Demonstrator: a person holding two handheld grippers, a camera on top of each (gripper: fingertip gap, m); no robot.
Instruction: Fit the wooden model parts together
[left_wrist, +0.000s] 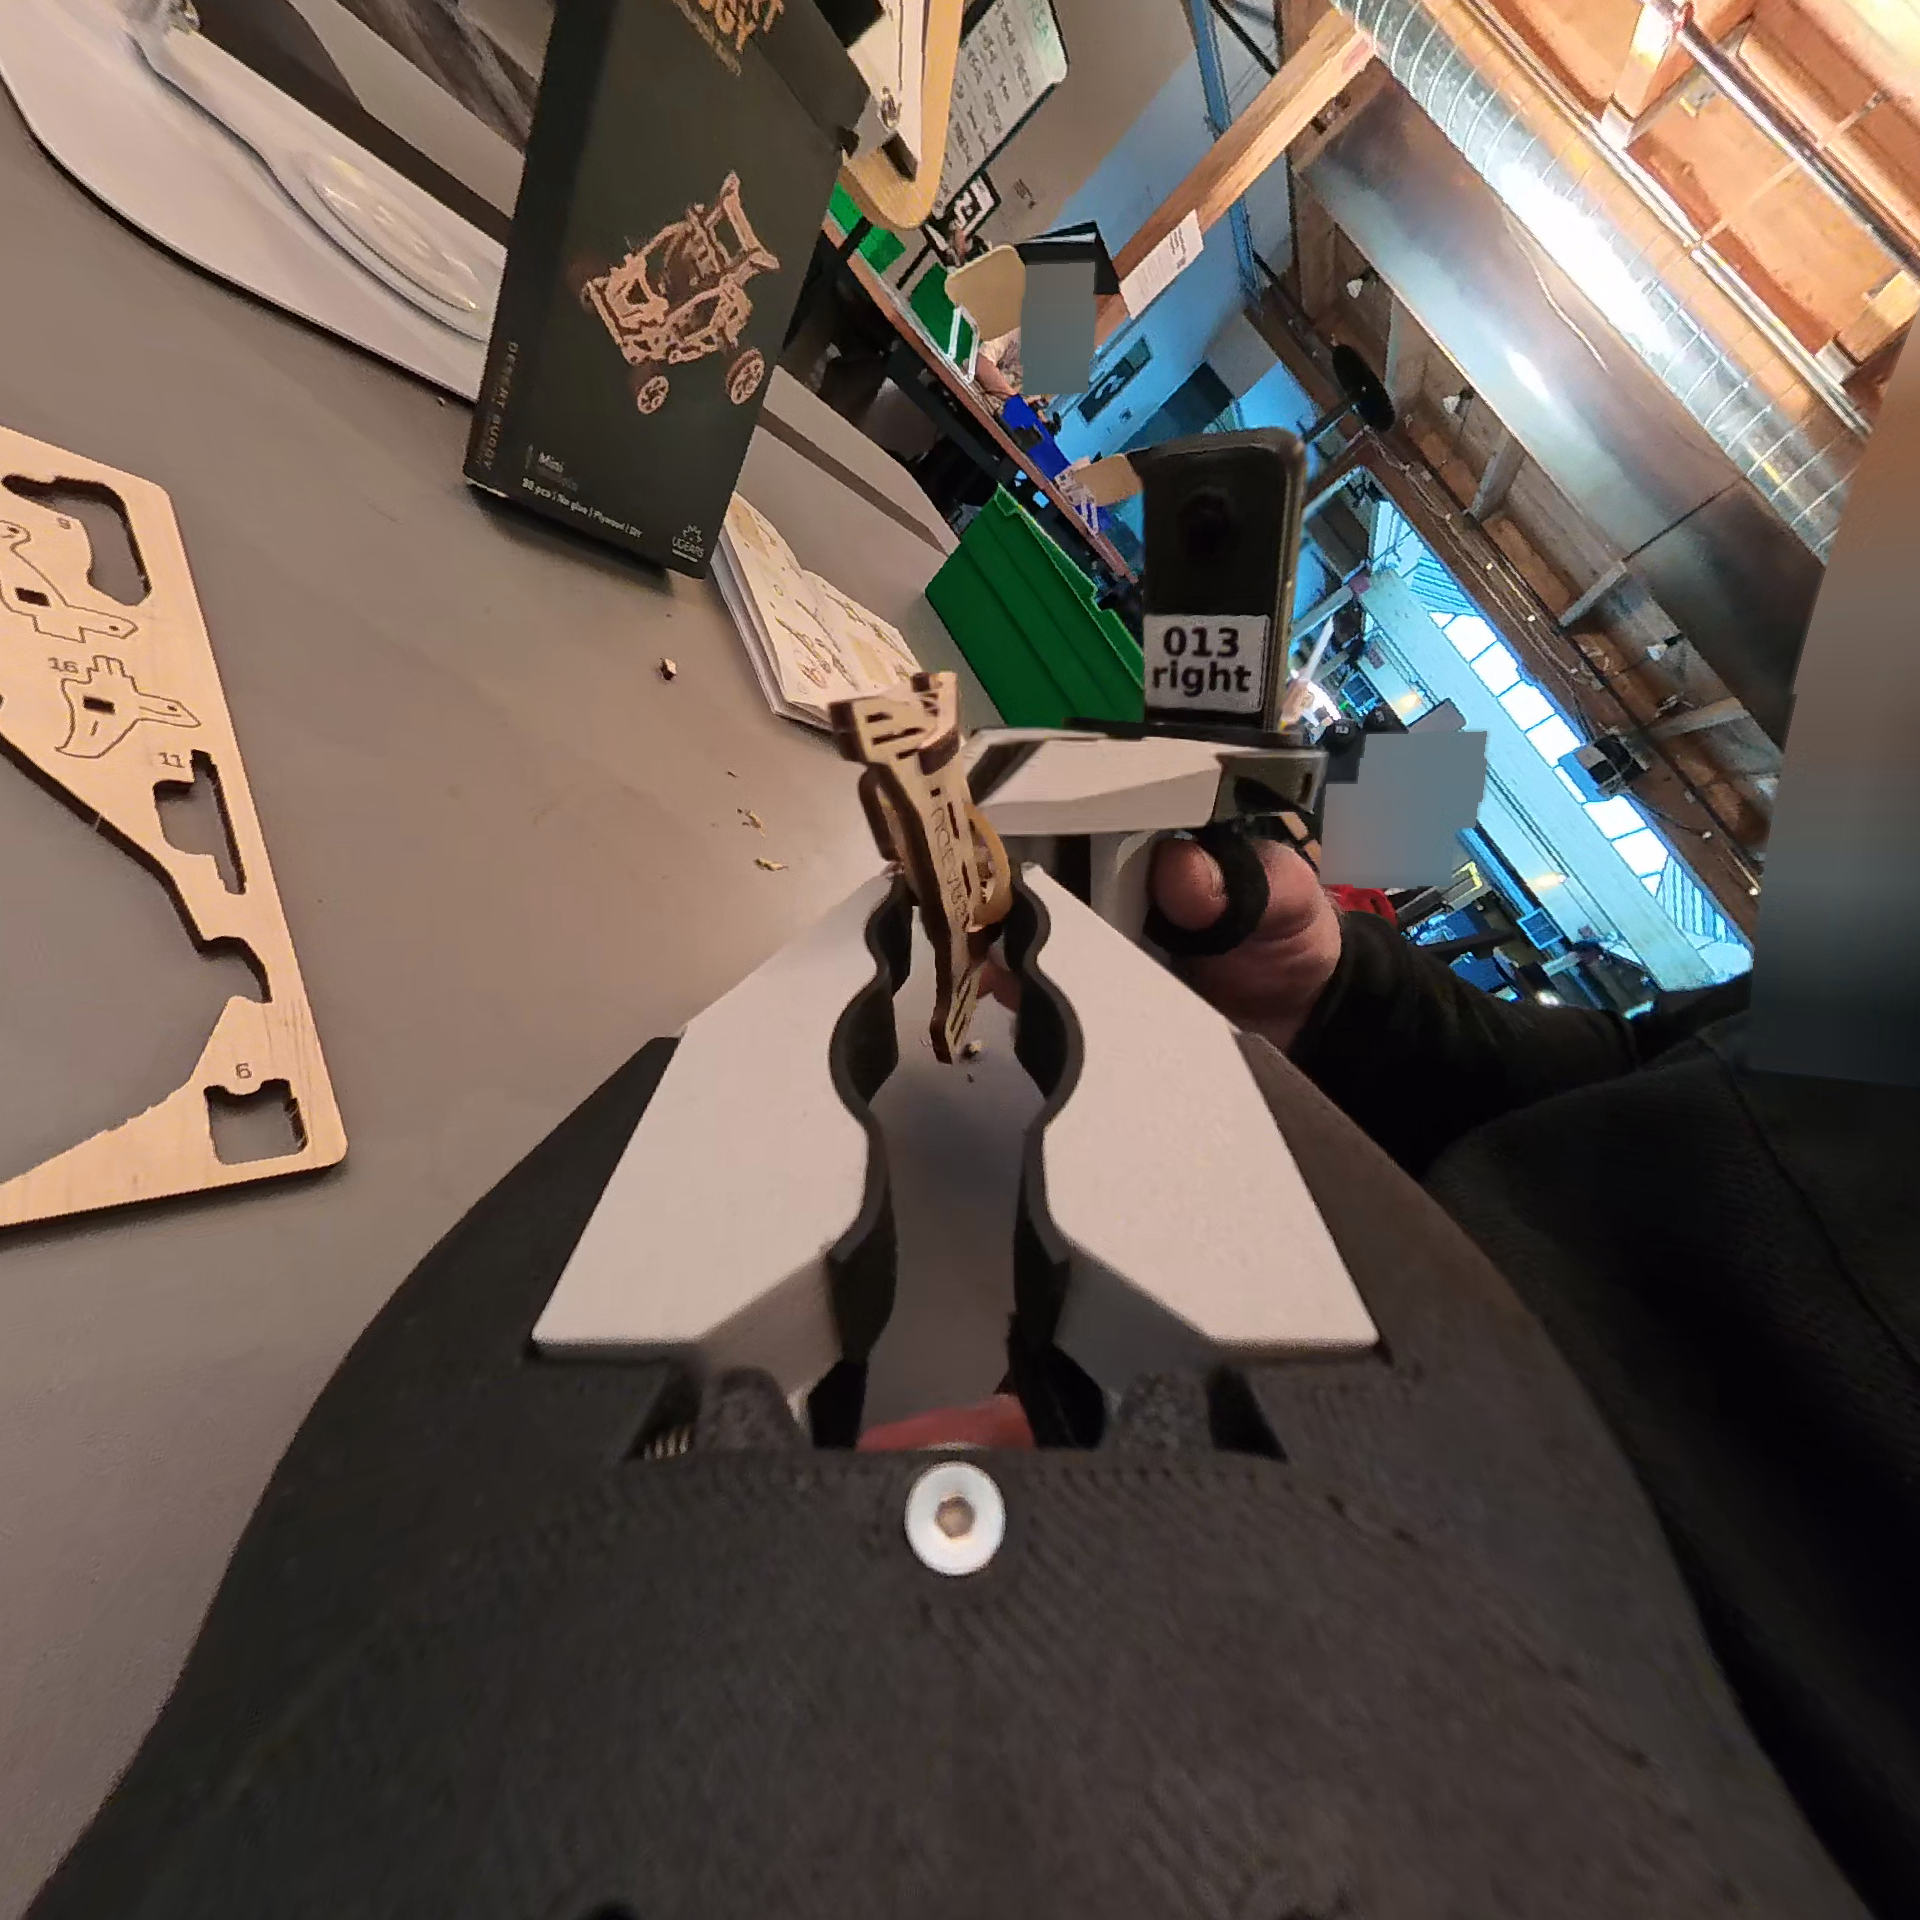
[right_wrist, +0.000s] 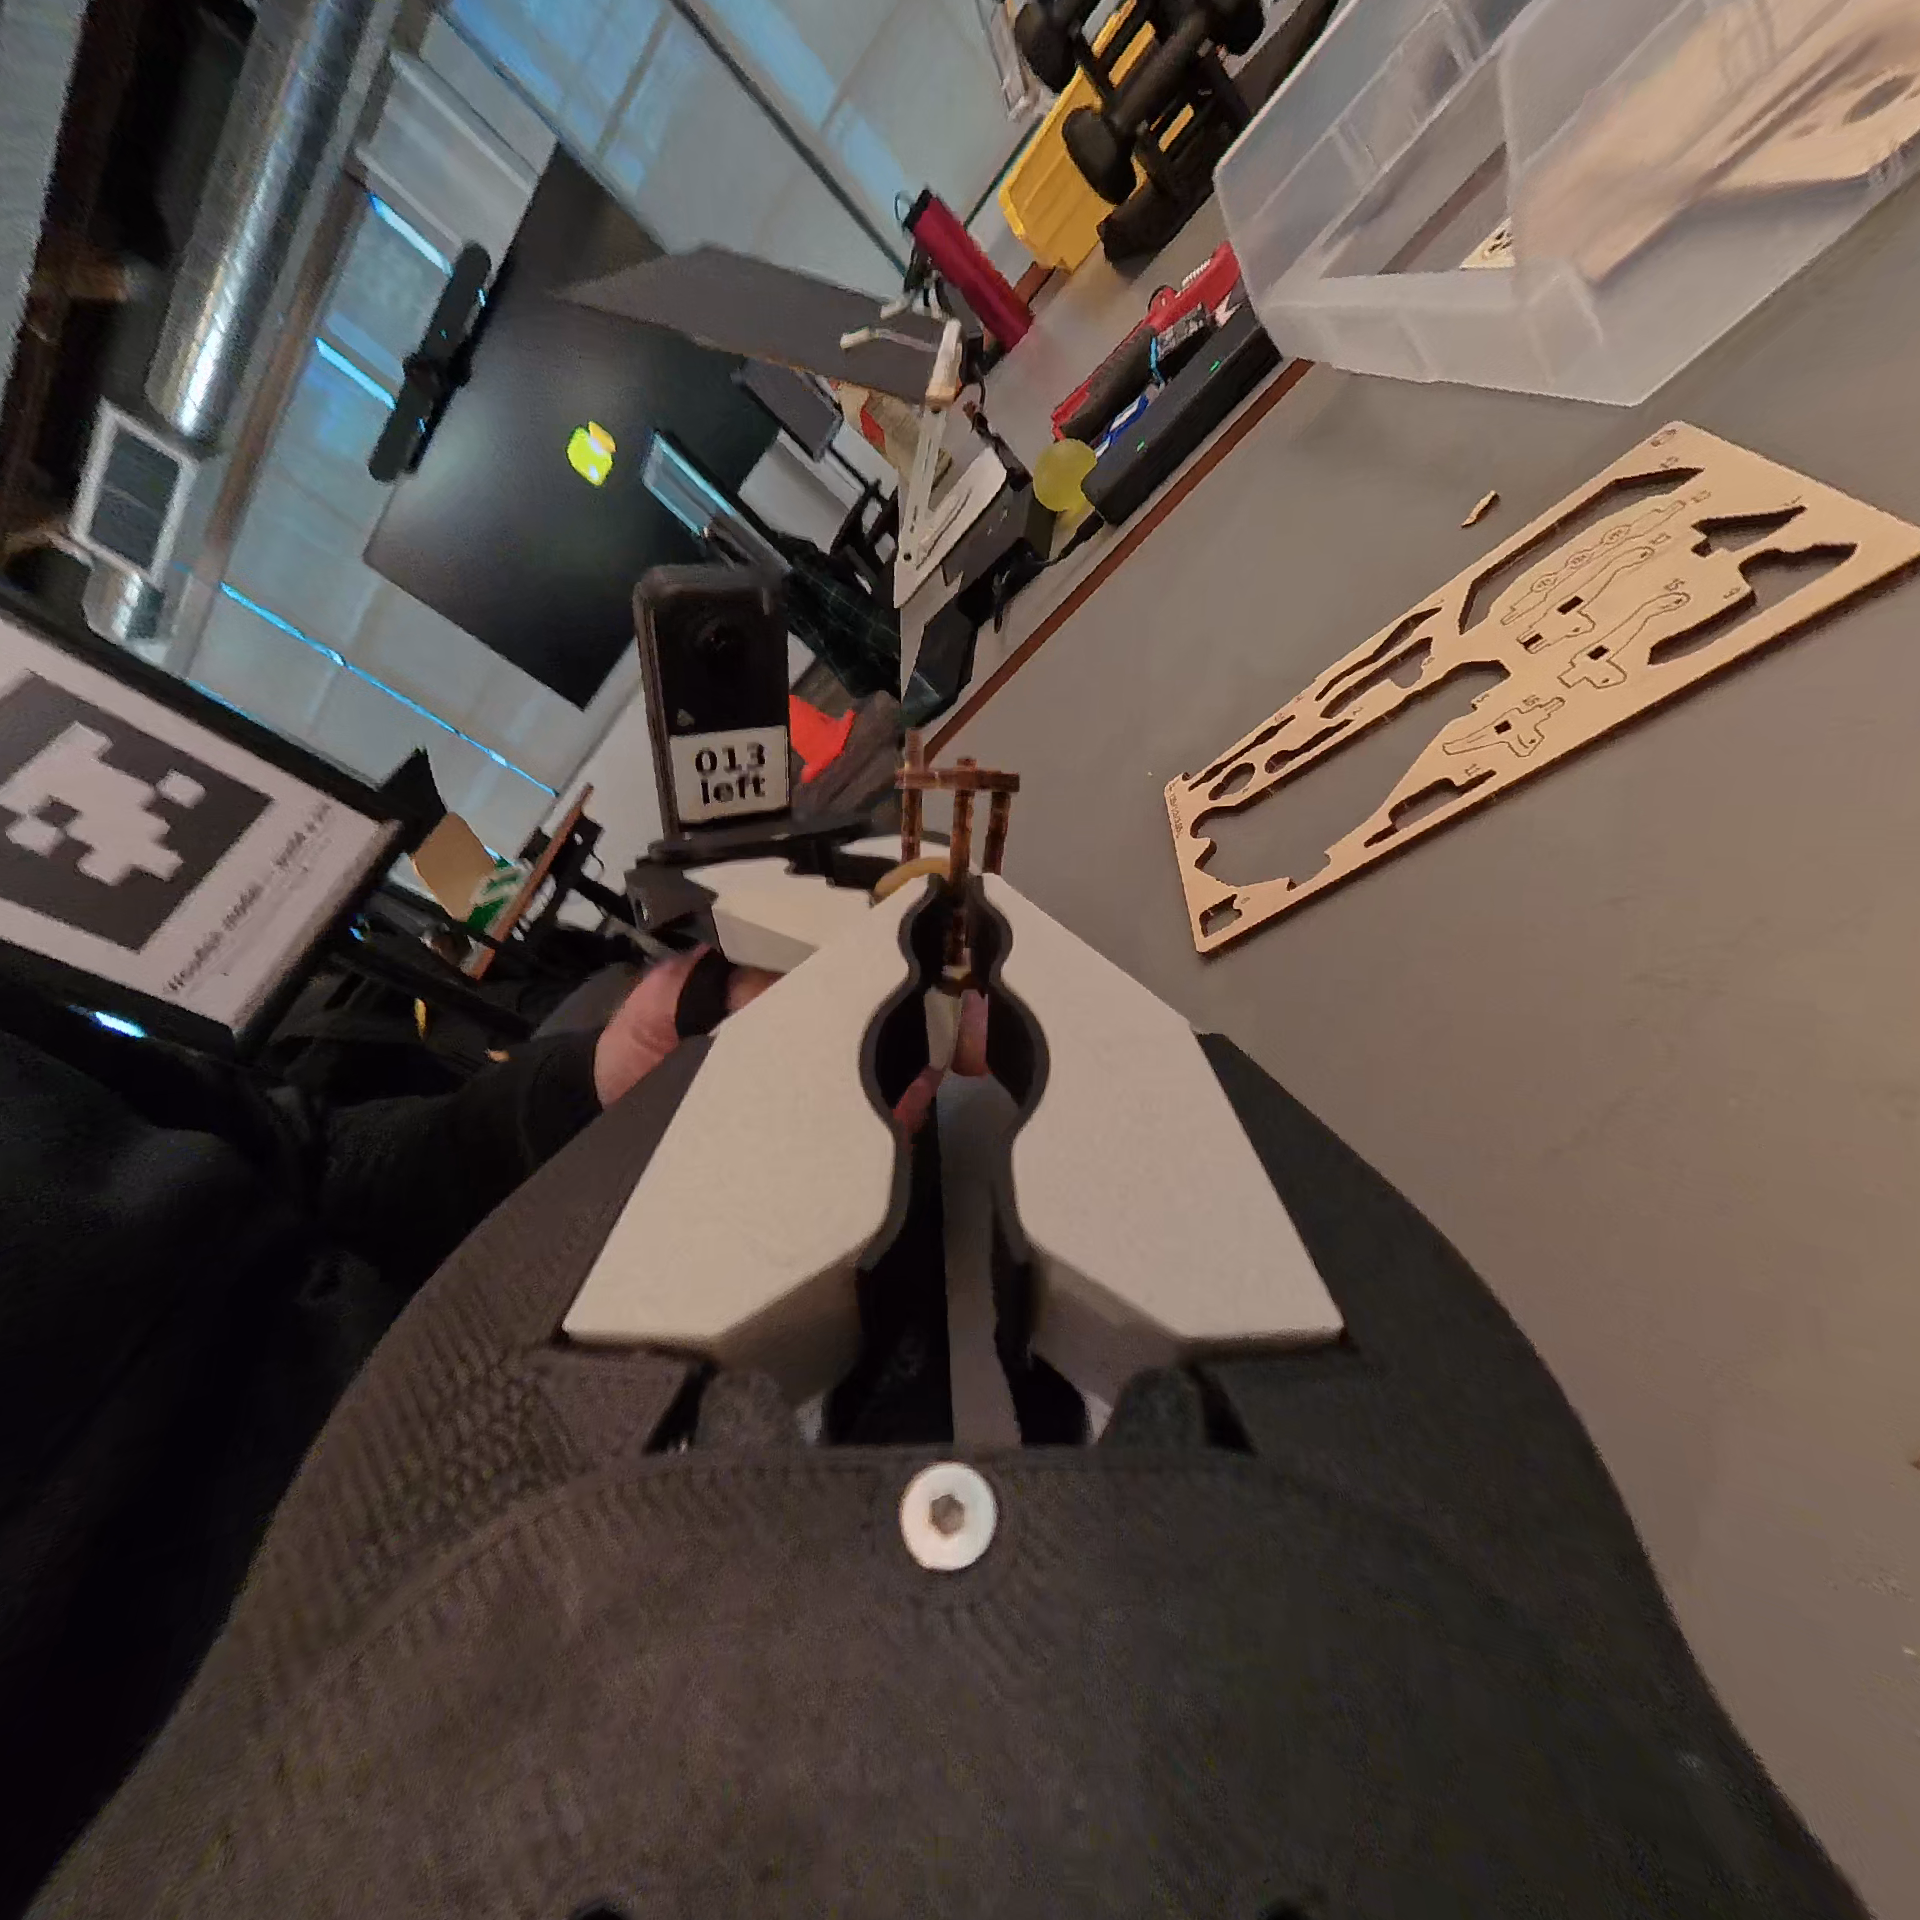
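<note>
Basically both grippers meet in mid-air over the grey table (left_wrist: 436, 831), off its near edge: left gripper (left_wrist: 956, 904) and right gripper (right_wrist: 951, 904) each pinch the small wooden model assembly (left_wrist: 940, 831) at their tips. Punched-out plywood sheet (left_wrist: 156, 831) lies flat on the table; kit box (left_wrist: 665, 260) stands toward the far edge.

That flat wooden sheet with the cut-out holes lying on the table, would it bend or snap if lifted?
The wooden sheet looks thin and rigid, so probably light and stiff. Its many cut-outs leave narrow bridges, which likely snap if twisted. Lying flat on the grey table, it may be awkward to get under.
</note>
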